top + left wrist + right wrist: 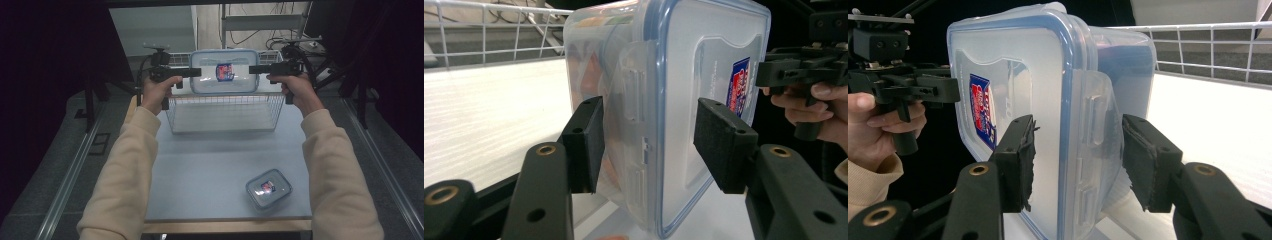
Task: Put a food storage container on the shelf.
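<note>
A large clear lidded container (pixel 225 72) with a blue-rimmed lid and a red-and-blue label hangs on edge over the wire basket (pixel 223 98), its lid turned toward me. My left gripper (pixel 197 72) is shut on its left side and my right gripper (pixel 252 69) on its right side. In the left gripper view the two pads of the left gripper (pixel 649 145) clamp the container (pixel 659 100) across lid and body. The right gripper view shows the right gripper (pixel 1075 160) holding the container (pixel 1048 100) the same way. Each view shows the other hand's gripper farther off.
The wire basket (pixel 484 30) stands at the far middle of the grey table (pixel 210 170), with a pale floor inside. A small clear lidded container (pixel 268 188) lies at the near right of the table. Dark stands and cables rise behind the basket.
</note>
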A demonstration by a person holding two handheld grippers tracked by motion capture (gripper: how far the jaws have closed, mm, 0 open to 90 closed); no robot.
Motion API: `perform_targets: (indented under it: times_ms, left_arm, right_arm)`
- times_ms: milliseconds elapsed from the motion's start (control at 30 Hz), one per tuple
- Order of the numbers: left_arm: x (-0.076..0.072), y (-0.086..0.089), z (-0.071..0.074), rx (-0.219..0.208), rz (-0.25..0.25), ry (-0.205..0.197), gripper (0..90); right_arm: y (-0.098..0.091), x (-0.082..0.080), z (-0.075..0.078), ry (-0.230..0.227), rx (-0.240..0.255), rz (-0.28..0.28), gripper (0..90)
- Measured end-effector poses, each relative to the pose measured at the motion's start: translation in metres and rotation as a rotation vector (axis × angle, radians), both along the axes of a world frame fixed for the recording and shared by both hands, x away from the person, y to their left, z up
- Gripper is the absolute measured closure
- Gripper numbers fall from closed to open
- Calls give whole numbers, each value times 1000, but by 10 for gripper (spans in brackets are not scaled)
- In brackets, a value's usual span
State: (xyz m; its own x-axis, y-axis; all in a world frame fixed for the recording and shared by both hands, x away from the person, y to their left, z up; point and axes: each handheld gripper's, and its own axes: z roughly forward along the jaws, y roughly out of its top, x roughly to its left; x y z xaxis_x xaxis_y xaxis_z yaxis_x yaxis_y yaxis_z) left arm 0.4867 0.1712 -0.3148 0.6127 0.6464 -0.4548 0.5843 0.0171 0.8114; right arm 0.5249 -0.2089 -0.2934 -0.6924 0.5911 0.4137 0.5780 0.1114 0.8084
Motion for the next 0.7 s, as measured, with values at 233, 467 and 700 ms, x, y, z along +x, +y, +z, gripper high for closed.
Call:
perform_targets:
  times_ms: [233,467,700]
  left_arm:
    - [10,0,-2,-55,31,46,465]
    - [29,-4,-11,-89,79,119,363]
    - [29,-5,-14,-43,140,94,233]
  right_arm:
    - [3,7,2,30,-13,-48,463]
    - [8,12,-2,62,-22,-119,449]
    - [13,8,-7,50,-28,-186,397]
